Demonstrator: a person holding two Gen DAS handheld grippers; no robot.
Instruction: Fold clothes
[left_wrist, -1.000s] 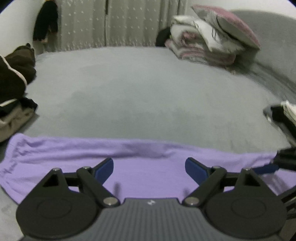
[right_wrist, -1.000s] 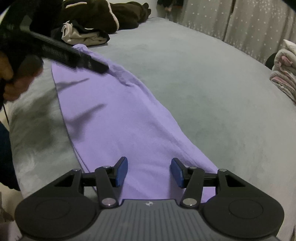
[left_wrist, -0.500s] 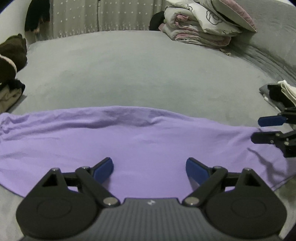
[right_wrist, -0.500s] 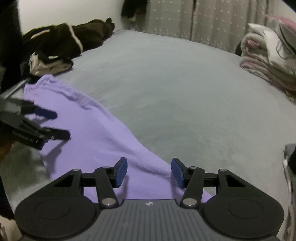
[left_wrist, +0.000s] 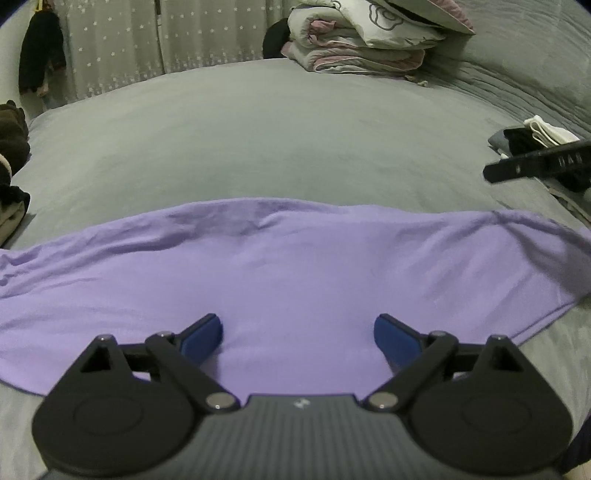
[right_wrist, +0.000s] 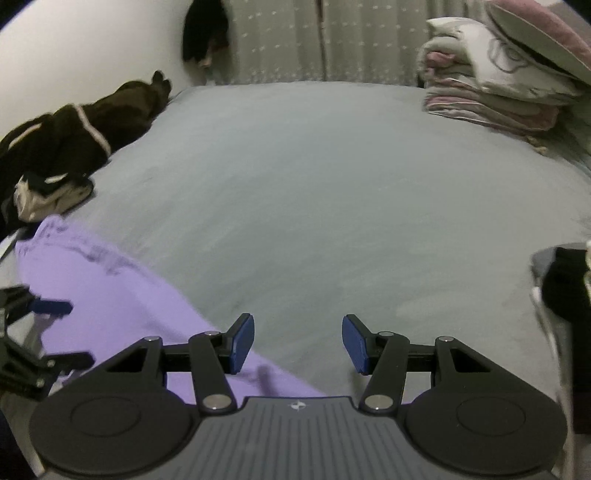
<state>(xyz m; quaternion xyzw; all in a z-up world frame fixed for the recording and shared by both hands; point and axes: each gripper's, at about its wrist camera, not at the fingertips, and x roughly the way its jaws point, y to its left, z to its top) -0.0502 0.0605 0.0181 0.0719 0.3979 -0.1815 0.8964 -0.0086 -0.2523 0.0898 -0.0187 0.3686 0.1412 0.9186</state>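
The long lilac cotton garment (left_wrist: 295, 273) lies flat across the near edge of the grey bed cover (left_wrist: 258, 140); the left gripper (left_wrist: 297, 338) hovers over it, jaws opening, nothing between them. The right gripper (right_wrist: 298, 341) hangs half apart and empty over its end; the next fold, I judge, calls for pinching an edge.

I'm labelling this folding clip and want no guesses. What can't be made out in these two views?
- Purple garment: its near edge is hidden by the left gripper in the left view, and its left end is cut off by the frame; its type is unclear.
- Right gripper: in the left view only a blurred dark bar shows at the right edge.
- Dark clothes pile: blurred in the right view; items indistinguishable.
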